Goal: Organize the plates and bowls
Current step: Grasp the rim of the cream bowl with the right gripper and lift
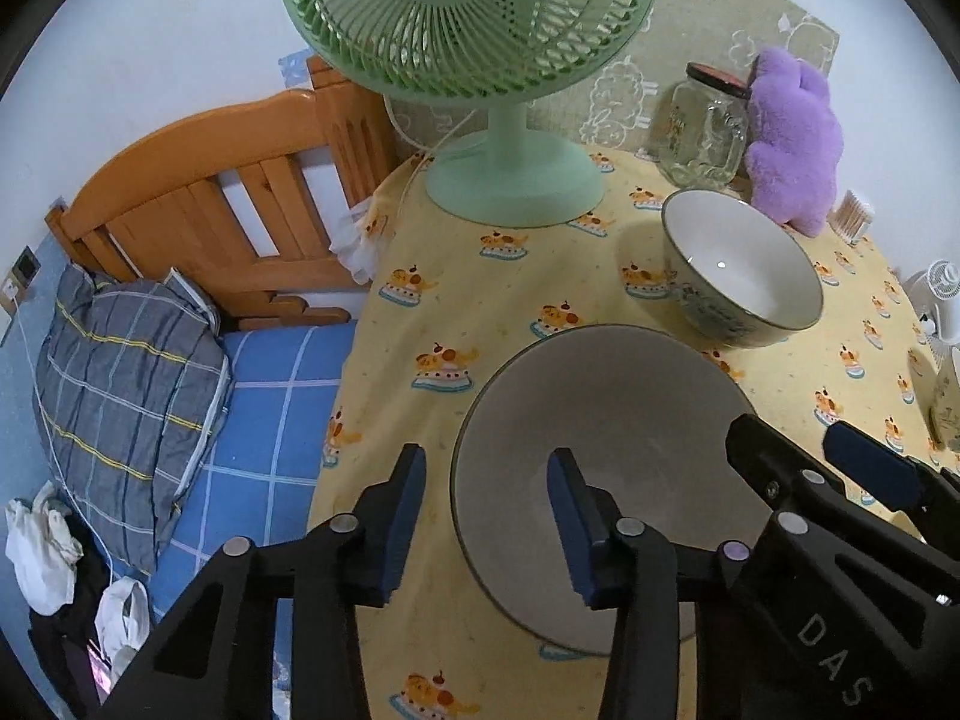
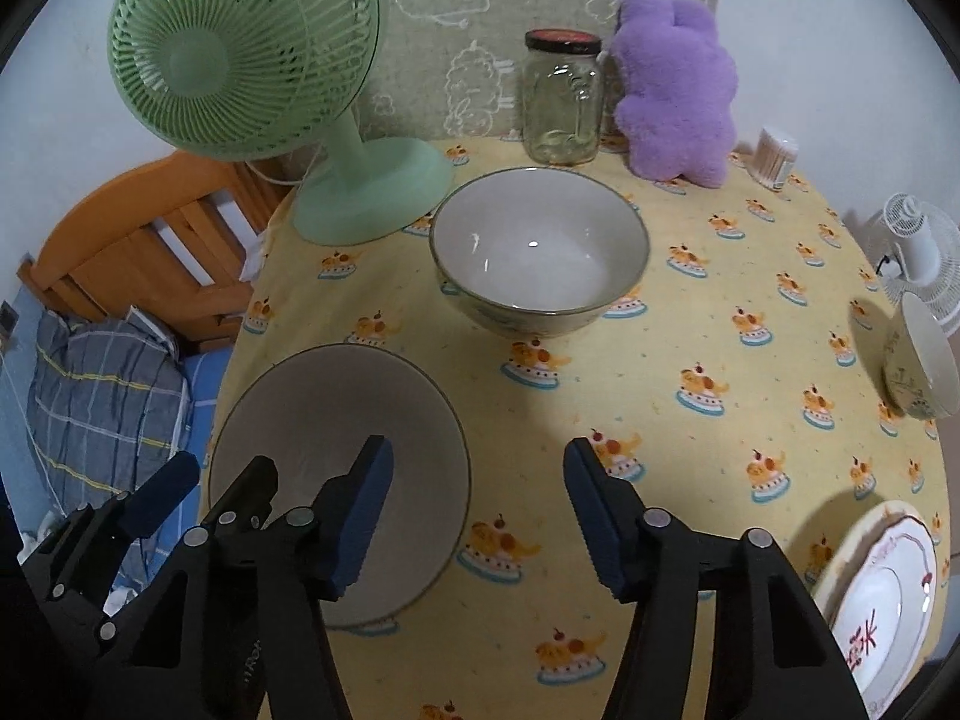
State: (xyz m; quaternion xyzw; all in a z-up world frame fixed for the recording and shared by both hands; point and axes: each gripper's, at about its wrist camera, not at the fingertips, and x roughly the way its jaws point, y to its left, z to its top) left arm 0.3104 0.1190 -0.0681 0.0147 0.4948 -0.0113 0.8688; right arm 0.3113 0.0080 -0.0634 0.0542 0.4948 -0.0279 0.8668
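Observation:
A plain grey plate (image 1: 606,438) lies on the yellow tablecloth; it also shows in the right wrist view (image 2: 336,420). My left gripper (image 1: 489,507) is open, its jaws either side of the plate's left rim, holding nothing. My right gripper (image 2: 477,510) is open and empty, over the plate's right edge; it shows at the right of the left wrist view (image 1: 804,450). A large bowl (image 2: 540,258) stands upright behind the plate, also in the left wrist view (image 1: 741,267). A small patterned bowl (image 2: 921,360) and a white plate with red marks (image 2: 882,600) sit at the right.
A green fan (image 2: 258,78), a glass jar (image 2: 561,96), a purple plush toy (image 2: 675,90) and a toothpick holder (image 2: 774,159) stand along the back of the round table (image 2: 690,324). A bed with a wooden headboard (image 1: 222,192) and pillow (image 1: 126,396) lies left.

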